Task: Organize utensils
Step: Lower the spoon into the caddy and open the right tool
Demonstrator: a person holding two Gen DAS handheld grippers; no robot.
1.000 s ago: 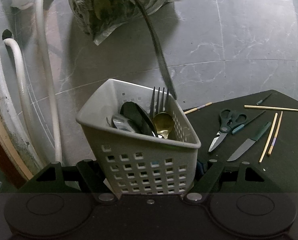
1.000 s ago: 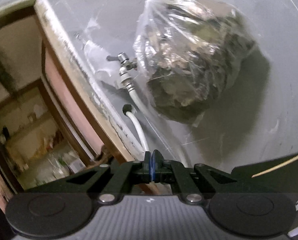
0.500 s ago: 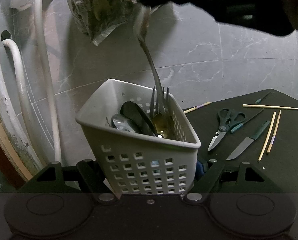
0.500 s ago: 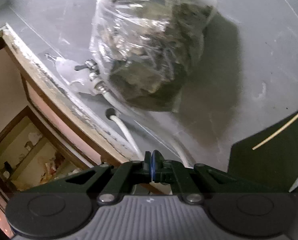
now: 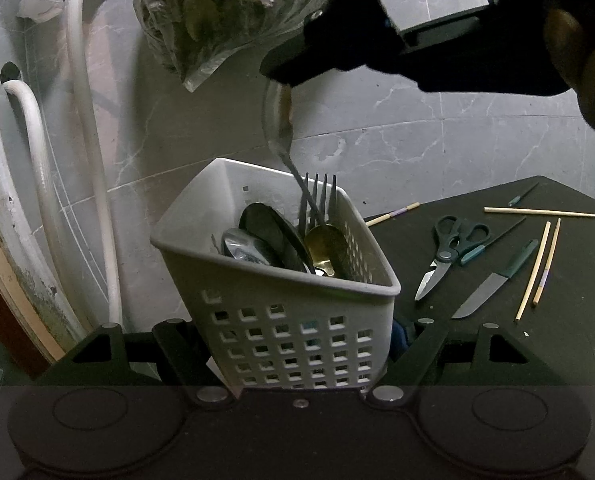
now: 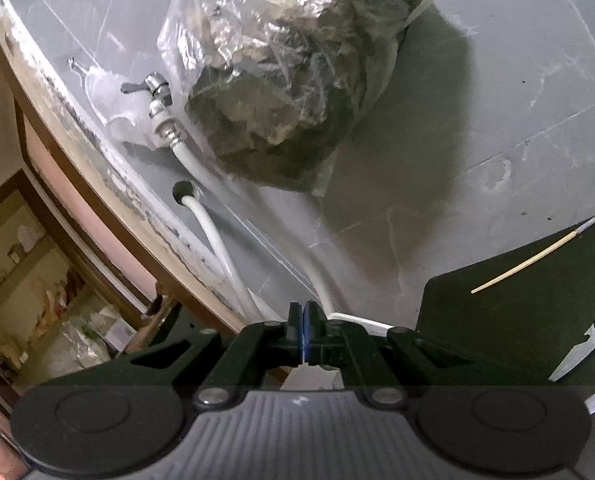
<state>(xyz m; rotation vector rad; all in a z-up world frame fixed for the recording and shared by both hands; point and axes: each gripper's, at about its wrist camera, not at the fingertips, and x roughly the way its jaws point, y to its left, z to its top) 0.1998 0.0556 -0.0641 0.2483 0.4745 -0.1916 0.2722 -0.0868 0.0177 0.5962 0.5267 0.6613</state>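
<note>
Left gripper (image 5: pixel 301 332) clamped on basket (image 5: pixel 297 320), tilted toward camera, likely to steady it for loading. Right gripper (image 5: pixel 275 74) pinched shut on spoon (image 5: pixel 277 120) bowl end, handle down inside basket beside fork (image 5: pixel 319 196), apparently mid-insertion, not released. In right wrist view pads (image 6: pixel 306 330) pressed together, spoon not visible there. Scissors (image 5: pixel 449 248), knife (image 5: pixel 493 280), 4 chopsticks (image 5: pixel 537 264) left on black table (image 5: pixel 557 340), well apart from basket, awaiting pickup.
</note>
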